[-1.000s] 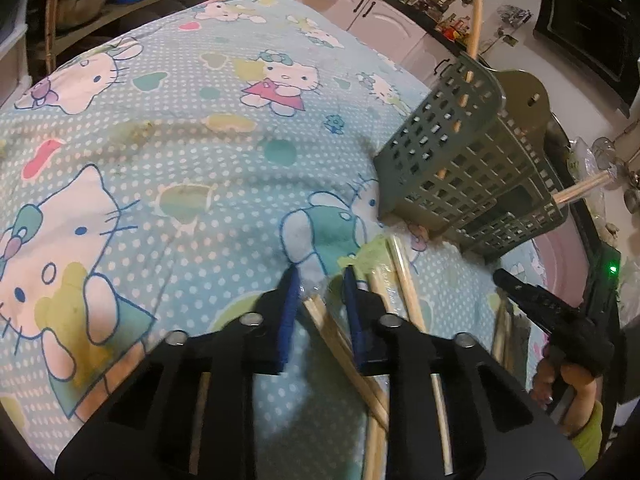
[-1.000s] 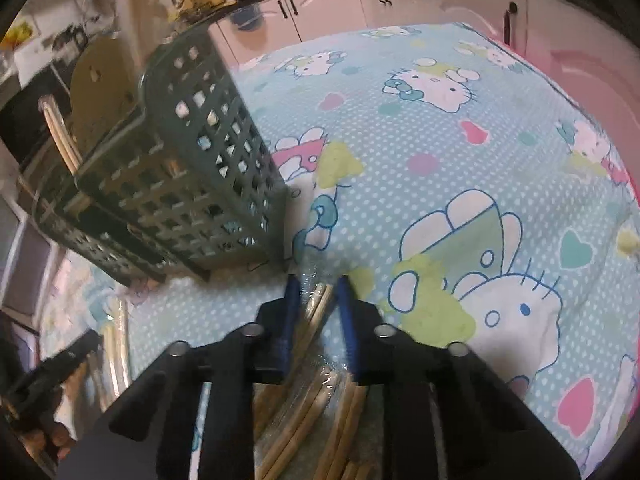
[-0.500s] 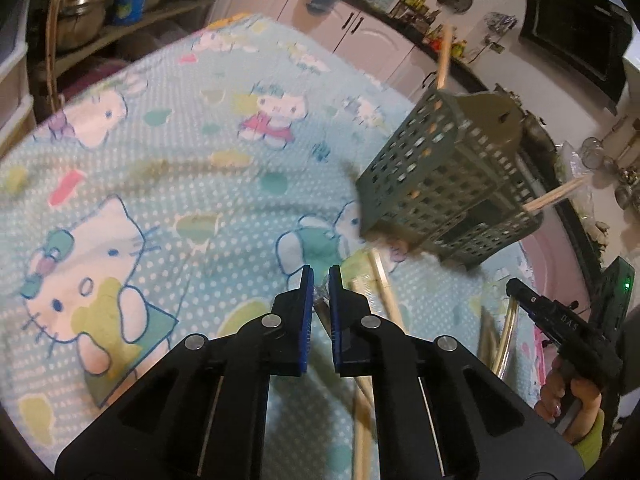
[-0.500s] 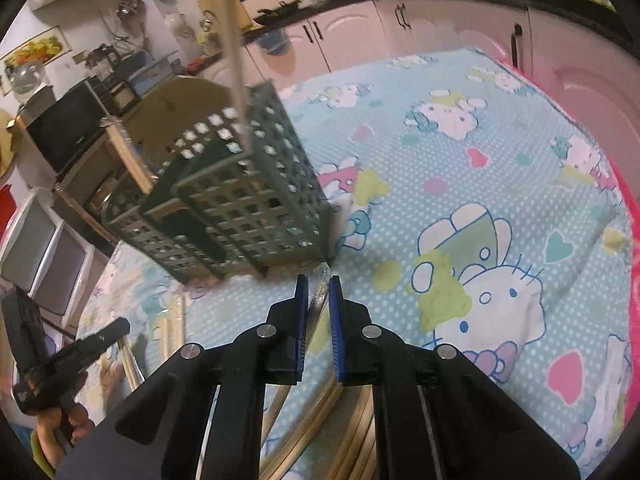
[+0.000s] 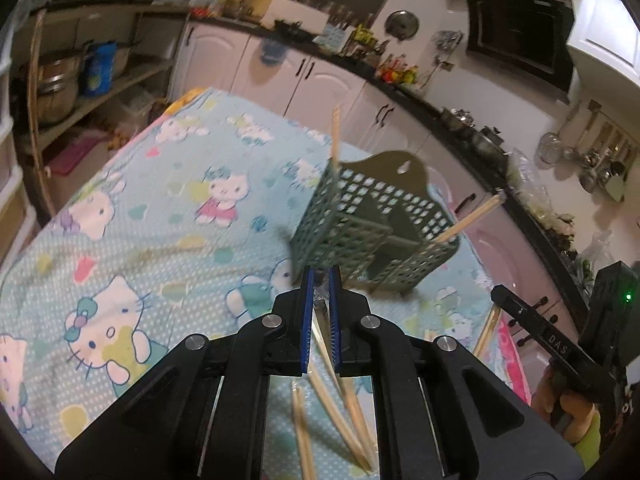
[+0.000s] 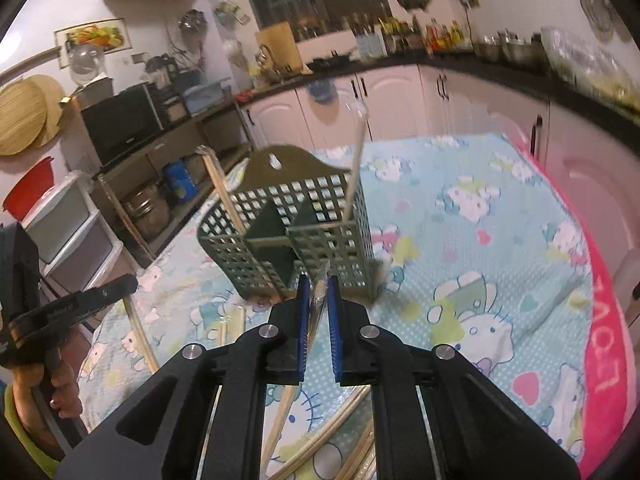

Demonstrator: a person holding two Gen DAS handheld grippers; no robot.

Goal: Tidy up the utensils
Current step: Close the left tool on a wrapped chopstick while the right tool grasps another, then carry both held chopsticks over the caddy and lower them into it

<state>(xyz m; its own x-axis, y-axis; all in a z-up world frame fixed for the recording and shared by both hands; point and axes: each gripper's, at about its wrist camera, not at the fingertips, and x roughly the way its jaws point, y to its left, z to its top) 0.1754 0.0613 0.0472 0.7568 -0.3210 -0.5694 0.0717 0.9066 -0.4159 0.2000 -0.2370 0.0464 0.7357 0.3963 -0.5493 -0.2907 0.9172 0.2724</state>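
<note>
On the cloth-covered table: my 2 grippers hang over a scatter of chopsticks, with the green holder ahead of both.
Step in hand: pickup done, carry to the holder under way, as I judge it.
Left gripper [image 5: 320, 285]: jaws nearly together, pinching a clear-wrapped chopstick [image 5: 320, 300]; its lower end trails down under the jaws.
Right gripper [image 6: 318, 289]: jaws narrow, clamped on a wrapped chopstick [image 6: 319, 300] whose tip pokes out just past the pads toward the holder.
Green holder [image 5: 360, 216]: perforated plastic caddy with inner dividers and a tall back plate with a hanging hole; it stands on the tablecloth [image 5: 160, 208], near both grippers.
Already in holder: 1 chopstick upright at the left corner [image 5: 335, 132], 1 leaning out to the right [image 5: 472, 220].
Next move calls for: I bring each stick above the rim, tip it toward vertical, line it over 1 open cell, then release.
Loose stock: several bare chopsticks [image 6: 340, 424] on the cloth below my jaws, still to be collected.
In the way: the leaning stick and the dividers narrow the openings; my 2 grippers approach 1 small holder and could crowd each other.
Surroundings: pink cabinets [image 5: 280, 76], cluttered counter, shelf with pots at the side; well apart from the work.
</note>
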